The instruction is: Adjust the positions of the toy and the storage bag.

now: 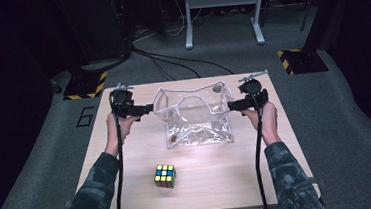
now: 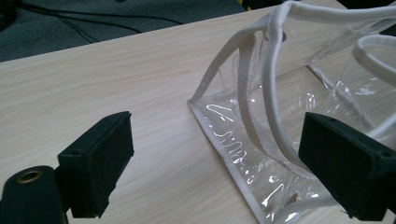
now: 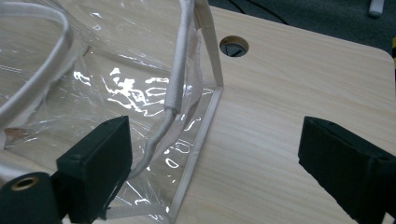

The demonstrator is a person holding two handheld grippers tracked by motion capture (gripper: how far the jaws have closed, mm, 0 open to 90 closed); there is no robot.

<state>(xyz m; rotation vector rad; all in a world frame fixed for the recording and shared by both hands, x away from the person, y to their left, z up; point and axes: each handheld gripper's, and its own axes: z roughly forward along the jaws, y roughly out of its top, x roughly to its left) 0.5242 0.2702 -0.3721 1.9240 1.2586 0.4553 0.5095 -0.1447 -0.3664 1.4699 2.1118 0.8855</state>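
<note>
Nearest you, the puzzle cube (image 1: 164,176) sits on the pale wooden table (image 1: 214,182), short of the clear bag (image 1: 194,116). Your left gripper (image 1: 150,108) and right gripper (image 1: 230,105) flank the bag, both released. Beyond the bag, cables cross grey carpet (image 1: 356,136).

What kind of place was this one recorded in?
Probably a lab or recording studio, not a home. A bare wooden table stands on grey carpet, hazard-striped stand bases flank it, and loose cables run across the dark floor. A clear bag and a puzzle cube look like test props.
</note>
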